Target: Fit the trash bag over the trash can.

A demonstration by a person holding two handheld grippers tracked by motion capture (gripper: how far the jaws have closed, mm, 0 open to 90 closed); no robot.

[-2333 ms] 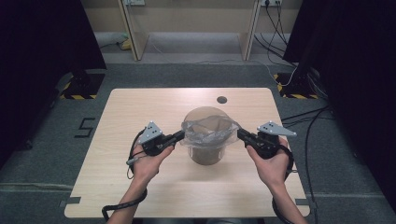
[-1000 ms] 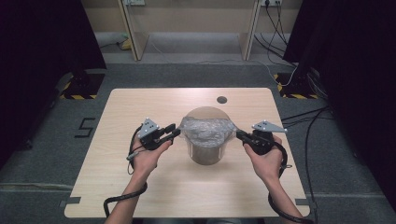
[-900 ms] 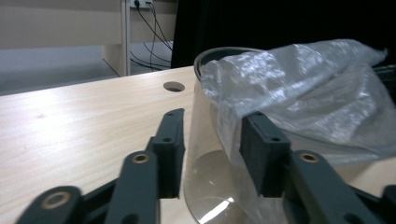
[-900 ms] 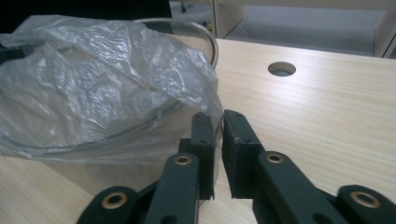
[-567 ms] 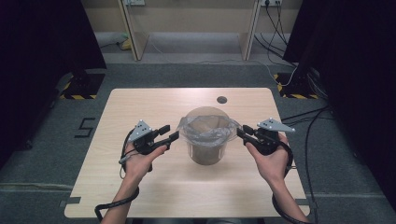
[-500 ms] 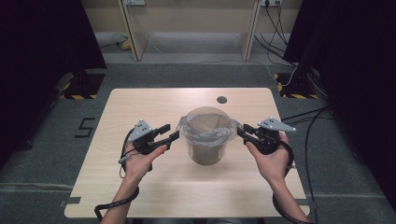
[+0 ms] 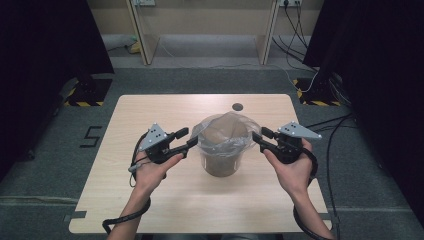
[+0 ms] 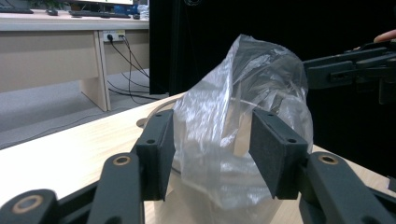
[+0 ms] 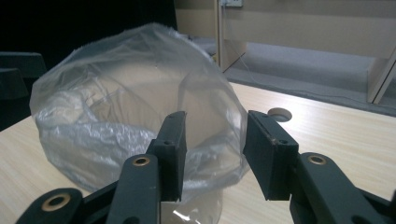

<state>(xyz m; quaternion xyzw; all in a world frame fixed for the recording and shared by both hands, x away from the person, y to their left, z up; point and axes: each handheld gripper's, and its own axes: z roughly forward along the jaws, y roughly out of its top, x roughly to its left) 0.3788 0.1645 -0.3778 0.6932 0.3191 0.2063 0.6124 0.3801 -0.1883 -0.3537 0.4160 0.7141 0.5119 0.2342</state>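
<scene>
A clear plastic bag (image 7: 226, 131) lines a round see-through container (image 7: 222, 164) at the middle of the table, its loose top puffed up above the rim. My left gripper (image 7: 187, 138) is open just left of the bag, fingertips close to the film. My right gripper (image 7: 259, 134) is open just right of it. In the left gripper view the bag (image 8: 233, 93) bulges behind the gap of the left gripper (image 8: 212, 154), and the right gripper (image 8: 345, 70) shows beyond. In the right gripper view the bag (image 9: 126, 102) rises ahead of the open right gripper (image 9: 212, 149).
The wooden table (image 7: 150, 110) has a round cable hole (image 7: 238, 106) behind the container. Beyond its far edge stand a desk frame (image 7: 140, 35) and floor cables (image 7: 310, 80). Dark curtains hang at both sides.
Both grippers have drawn a little away from the bag's sides, the left one moving leftward. The bag's top now stands looser and higher than at the start.
</scene>
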